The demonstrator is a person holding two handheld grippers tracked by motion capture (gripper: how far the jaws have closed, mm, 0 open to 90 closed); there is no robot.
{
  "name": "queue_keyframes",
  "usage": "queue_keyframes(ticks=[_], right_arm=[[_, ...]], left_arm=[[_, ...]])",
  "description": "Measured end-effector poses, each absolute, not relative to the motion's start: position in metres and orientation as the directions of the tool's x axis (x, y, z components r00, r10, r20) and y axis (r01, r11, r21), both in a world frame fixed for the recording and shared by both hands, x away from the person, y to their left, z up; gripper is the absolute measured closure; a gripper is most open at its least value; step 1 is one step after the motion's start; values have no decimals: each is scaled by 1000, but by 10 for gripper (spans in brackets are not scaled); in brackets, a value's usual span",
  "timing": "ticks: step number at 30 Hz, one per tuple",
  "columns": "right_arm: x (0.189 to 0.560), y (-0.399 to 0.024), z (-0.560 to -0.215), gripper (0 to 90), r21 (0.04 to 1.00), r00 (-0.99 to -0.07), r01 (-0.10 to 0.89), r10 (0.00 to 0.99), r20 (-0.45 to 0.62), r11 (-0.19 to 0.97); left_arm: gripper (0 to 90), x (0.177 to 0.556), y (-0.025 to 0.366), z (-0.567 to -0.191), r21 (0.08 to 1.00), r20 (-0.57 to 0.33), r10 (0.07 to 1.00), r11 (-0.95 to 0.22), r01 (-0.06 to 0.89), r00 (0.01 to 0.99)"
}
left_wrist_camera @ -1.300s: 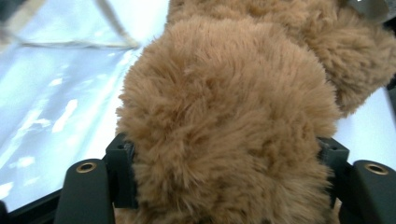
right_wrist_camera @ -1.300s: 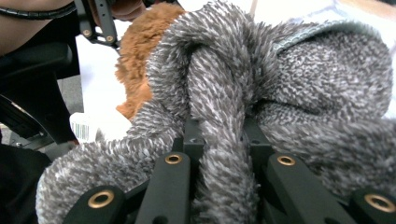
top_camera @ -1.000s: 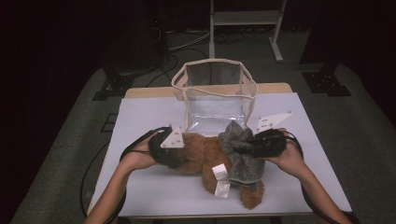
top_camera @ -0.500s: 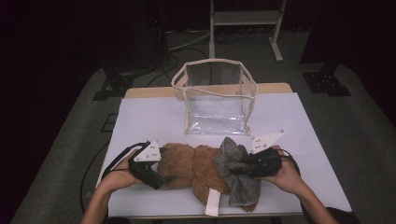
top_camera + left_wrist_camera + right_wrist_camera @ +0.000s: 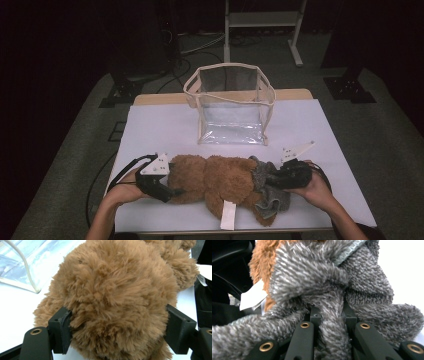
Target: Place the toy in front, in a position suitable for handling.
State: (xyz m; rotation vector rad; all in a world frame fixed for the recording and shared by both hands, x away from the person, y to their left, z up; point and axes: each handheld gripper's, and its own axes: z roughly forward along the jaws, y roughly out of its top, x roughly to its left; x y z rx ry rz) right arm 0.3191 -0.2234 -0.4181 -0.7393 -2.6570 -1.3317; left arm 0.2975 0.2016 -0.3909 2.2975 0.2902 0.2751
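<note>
White-covered worktop [image 5: 150, 130] in a dark room, grey carpet [image 5: 75, 150] around. The brown plush bear [image 5: 220, 180] lies along its near edge; left tongs [image 5: 167, 190] clamp its head, right tongs [image 5: 272, 176] pinch its grey garment [image 5: 272, 200]. Clear bag [image 5: 230, 107] stands behind.

A fluffy brown teddy bear in grey knit [image 5: 225, 182] lies on the white table [image 5: 160, 125], black grippers at both ends, before a clear plastic bag [image 5: 231, 102].
</note>
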Motion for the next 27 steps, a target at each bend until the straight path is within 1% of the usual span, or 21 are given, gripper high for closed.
queue_keyframes(ticks=[4, 7, 12, 16, 21, 23, 27], right_arm=[[333, -208, -411, 763, 747, -885, 450, 354, 301, 489], [342, -199, -403, 764, 759, -890, 445, 329, 316, 475], [349, -185, -385, 764, 787, -912, 399, 290, 289, 470], [351, -179, -367, 764, 793, -927, 363, 281, 250, 490], [346, -187, -361, 764, 791, -929, 353, 289, 232, 500], [344, -196, -362, 765, 793, -925, 360, 298, 235, 492], [339, -218, -363, 765, 796, -908, 390, 338, 248, 463]], left_arm=[[257, 291, 206, -398, 747, 114, 295, -655, 115, 949], [261, 287, 208, -406, 742, 111, 313, -657, 131, 943], [262, 287, 211, -412, 746, 105, 326, -651, 143, 940], [262, 289, 207, -410, 740, 122, 315, -661, 125, 941], [264, 293, 191, -404, 735, 151, 294, -671, 91, 944], [271, 296, 182, -402, 725, 169, 278, -685, 72, 946], [296, 306, 157, -400, 724, 176, 256, -688, 51, 951]])
